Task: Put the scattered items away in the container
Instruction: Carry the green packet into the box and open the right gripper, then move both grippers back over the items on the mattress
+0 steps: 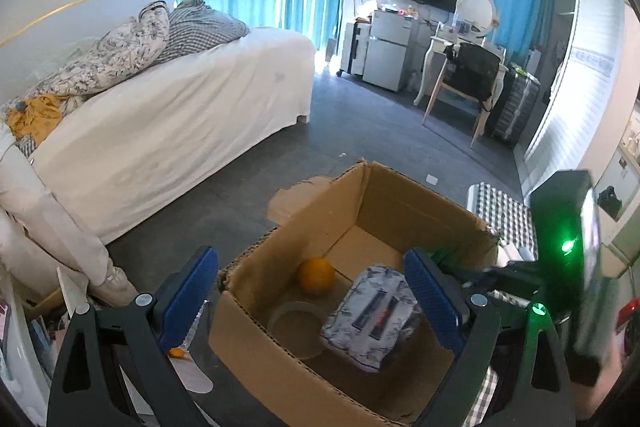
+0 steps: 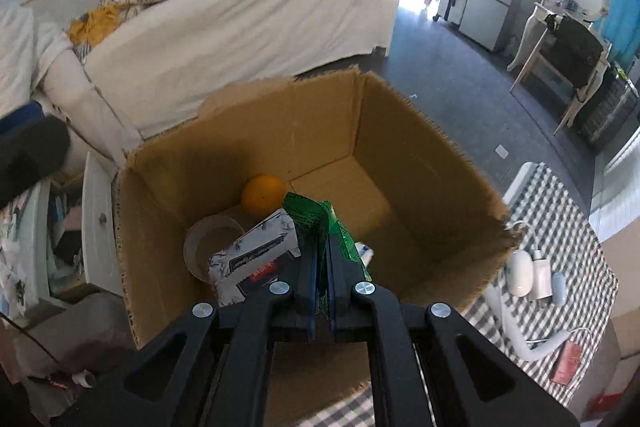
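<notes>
**Open cardboard box, partly filled**

Right hand-held gripper [image 2: 322, 251]: fingers clamped together on a crinkled green foil packet [image 2: 316, 223], held over the brown corrugated cardboard box [image 2: 400, 143]. Left hand-held gripper [image 1: 312, 291]: blue pads wide apart, holding nothing, at the box's near rim. Box contents: round orange fruit [image 2: 263, 194], white floral-print tissue pack [image 2: 256, 259], clear tape roll [image 2: 208, 239]. Surroundings: grey-and-white checked tabletop [image 2: 560, 227], white-sheeted bed [image 1: 180, 99], dark floor [image 1: 360, 123].

No lettering can be read in either view. The tissue pack [image 2: 256, 259] in the cardboard box [image 2: 400, 163] carries dark label strips and a red mark, but the print on them is too blurred to make out.
</notes>
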The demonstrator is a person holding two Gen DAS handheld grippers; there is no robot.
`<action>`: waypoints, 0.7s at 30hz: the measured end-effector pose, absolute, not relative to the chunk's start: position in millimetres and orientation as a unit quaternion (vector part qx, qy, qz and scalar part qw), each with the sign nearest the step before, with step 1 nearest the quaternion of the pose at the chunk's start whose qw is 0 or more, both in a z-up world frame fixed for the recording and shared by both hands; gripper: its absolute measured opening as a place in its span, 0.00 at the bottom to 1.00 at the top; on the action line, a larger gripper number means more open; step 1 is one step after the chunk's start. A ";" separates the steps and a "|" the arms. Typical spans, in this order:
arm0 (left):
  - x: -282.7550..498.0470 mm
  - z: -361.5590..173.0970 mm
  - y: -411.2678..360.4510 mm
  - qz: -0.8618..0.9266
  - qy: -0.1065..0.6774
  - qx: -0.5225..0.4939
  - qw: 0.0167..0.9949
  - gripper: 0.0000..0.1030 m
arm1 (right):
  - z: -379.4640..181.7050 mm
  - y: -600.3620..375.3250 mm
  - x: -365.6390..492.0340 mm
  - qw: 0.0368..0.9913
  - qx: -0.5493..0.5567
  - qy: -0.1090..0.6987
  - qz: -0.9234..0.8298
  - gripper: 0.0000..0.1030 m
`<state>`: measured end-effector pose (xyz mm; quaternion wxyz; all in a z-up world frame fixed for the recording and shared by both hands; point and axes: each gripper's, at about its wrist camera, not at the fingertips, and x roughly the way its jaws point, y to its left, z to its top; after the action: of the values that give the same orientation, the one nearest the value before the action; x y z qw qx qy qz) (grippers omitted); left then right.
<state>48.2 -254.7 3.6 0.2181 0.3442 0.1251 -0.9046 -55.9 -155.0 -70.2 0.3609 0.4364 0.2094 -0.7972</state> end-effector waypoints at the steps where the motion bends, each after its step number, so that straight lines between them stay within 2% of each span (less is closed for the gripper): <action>1: 47.3 3.1 -255.4 -0.905 0.125 0.345 0.218 0.94 | -71.6 -156.7 -57.0 0.360 0.438 0.212 -0.796 0.03; 5: 43.6 0.4 -253.6 -0.904 0.121 0.348 0.215 0.94 | -76.9 -156.6 -60.6 0.355 0.441 0.215 -0.796 0.05; 8: 41.4 -0.6 -248.5 -0.904 0.116 0.350 0.215 0.94 | -76.0 -152.6 -62.6 0.356 0.442 0.208 -0.797 0.09; 10: 39.9 -0.2 -246.2 -0.904 0.114 0.351 0.215 0.94 | -76.5 -149.8 -63.2 0.353 0.441 0.206 -0.799 0.19; 12: 39.0 0.8 -244.0 -0.904 0.112 0.351 0.217 0.94 | -75.8 -146.4 -63.0 0.357 0.439 0.199 -0.800 0.53; 13: 38.7 1.6 -242.5 -0.904 0.110 0.351 0.217 0.94 | -75.7 -145.5 -61.6 0.359 0.436 0.195 -0.802 0.59; 18: 37.2 10.6 -234.2 -0.906 0.102 0.347 0.220 0.94 | -64.1 -136.1 -57.4 0.358 0.418 0.182 -0.815 0.73; 21: 38.1 19.1 -224.8 -0.910 0.097 0.339 0.218 0.94 | -51.6 -123.6 -56.5 0.350 0.408 0.173 -0.825 0.76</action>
<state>38.1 -224.8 19.1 0.2176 0.3391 0.0971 -0.9100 -56.5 -123.6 -51.6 0.3503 0.4078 0.1735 -0.8252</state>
